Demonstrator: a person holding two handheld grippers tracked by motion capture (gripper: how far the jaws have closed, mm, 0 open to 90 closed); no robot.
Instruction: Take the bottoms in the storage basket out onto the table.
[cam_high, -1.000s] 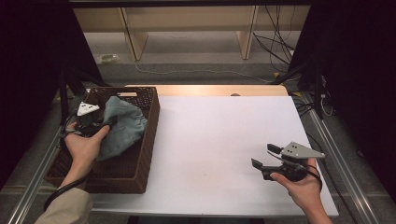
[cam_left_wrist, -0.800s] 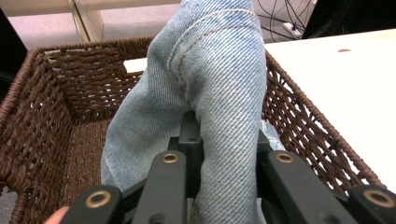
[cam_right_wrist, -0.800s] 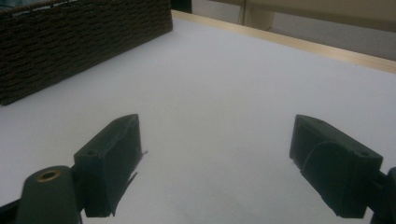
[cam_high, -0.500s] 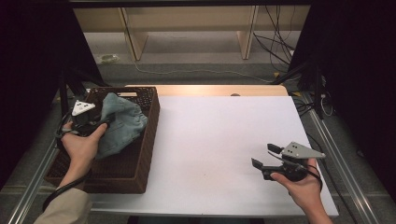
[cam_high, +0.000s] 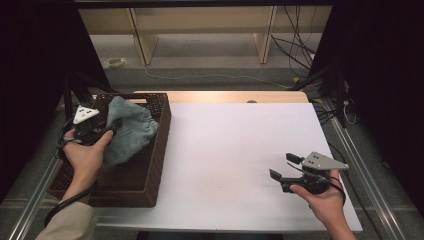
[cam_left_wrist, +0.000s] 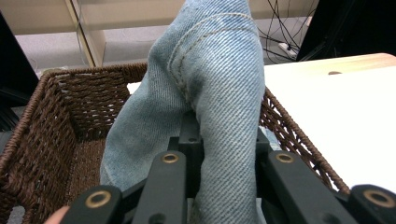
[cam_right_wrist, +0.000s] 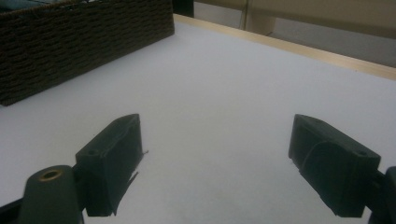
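Your left jaws pinch a fold of the faded blue jeans (cam_left_wrist: 219, 88), stitched seam showing. The denim rises bunched ahead of the jaws, the rest drooping below them into the basket (cam_high: 131, 176).

L gripper (cam_high: 102, 127) clamped tight, raised; R gripper (cam_high: 285, 167) jaws wide apart.

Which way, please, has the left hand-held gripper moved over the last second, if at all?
Yes. The left hand-held gripper, shut on the denim cloth, has moved up and towards the far end of the basket.
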